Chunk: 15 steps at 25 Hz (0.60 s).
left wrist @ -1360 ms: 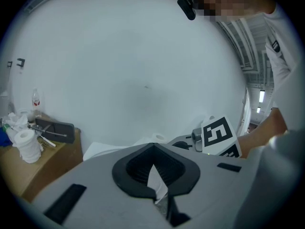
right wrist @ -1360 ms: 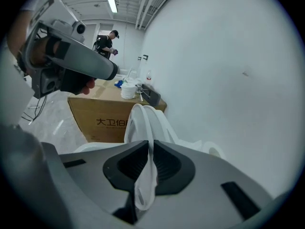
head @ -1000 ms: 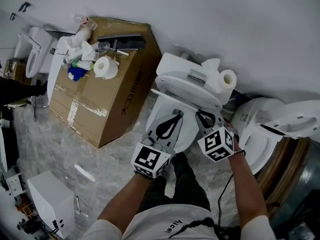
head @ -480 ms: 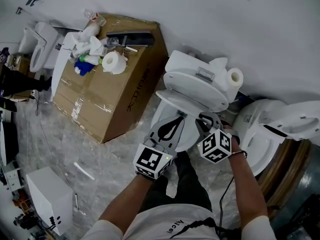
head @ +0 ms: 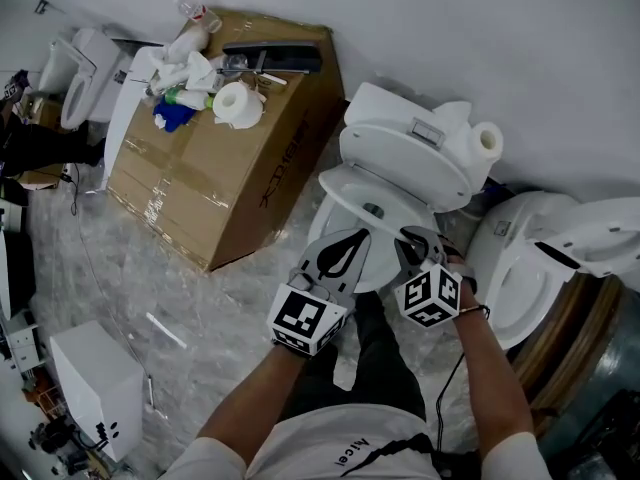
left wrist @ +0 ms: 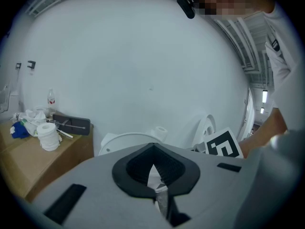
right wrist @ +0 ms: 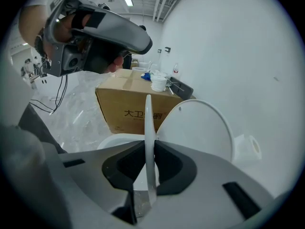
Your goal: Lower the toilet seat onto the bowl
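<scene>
A white toilet (head: 400,143) stands against the wall, with its lid (right wrist: 200,128) raised. The thin white seat (right wrist: 148,123) is tilted up over the bowl (right wrist: 112,141), edge-on between the jaws of my right gripper (right wrist: 147,171). Those jaws have just been closing, and the pads press on the seat's rim. In the head view my right gripper (head: 415,240) is at the front right of the bowl. My left gripper (head: 340,253) hovers beside it over the bowl's front; its jaws (left wrist: 153,175) are shut on nothing.
A large cardboard box (head: 220,138) left of the toilet carries a paper roll (head: 237,103), bottles and rags. A second toilet (head: 530,268) stands close on the right. A paper roll (head: 487,140) sits on the tank. A white box (head: 95,388) is at the lower left, on crinkled plastic sheeting.
Both grippers have drawn a little away from the tank. The right one has sunk slightly with the seat's rim between its jaws.
</scene>
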Each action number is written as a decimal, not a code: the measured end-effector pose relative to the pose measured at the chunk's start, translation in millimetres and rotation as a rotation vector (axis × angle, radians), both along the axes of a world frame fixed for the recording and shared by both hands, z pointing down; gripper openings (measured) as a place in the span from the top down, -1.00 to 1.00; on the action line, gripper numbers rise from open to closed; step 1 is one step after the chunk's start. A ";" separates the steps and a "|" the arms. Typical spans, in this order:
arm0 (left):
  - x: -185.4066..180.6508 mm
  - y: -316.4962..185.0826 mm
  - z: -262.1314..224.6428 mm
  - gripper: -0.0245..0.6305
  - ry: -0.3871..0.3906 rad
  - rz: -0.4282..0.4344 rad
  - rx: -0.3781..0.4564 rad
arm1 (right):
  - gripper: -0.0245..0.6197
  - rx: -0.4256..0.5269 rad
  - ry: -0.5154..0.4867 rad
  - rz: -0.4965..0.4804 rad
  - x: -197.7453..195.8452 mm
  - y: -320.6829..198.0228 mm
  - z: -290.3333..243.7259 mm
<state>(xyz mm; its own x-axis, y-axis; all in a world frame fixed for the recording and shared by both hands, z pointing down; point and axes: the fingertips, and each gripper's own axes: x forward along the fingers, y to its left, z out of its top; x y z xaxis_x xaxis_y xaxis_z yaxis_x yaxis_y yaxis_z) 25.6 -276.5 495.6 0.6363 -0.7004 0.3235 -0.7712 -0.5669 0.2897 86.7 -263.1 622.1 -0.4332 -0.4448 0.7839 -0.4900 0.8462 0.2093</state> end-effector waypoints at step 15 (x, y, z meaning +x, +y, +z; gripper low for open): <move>-47.7 65.2 32.2 0.90 0.000 0.021 -0.003 | 0.69 0.042 0.035 0.039 -41.7 88.6 44.2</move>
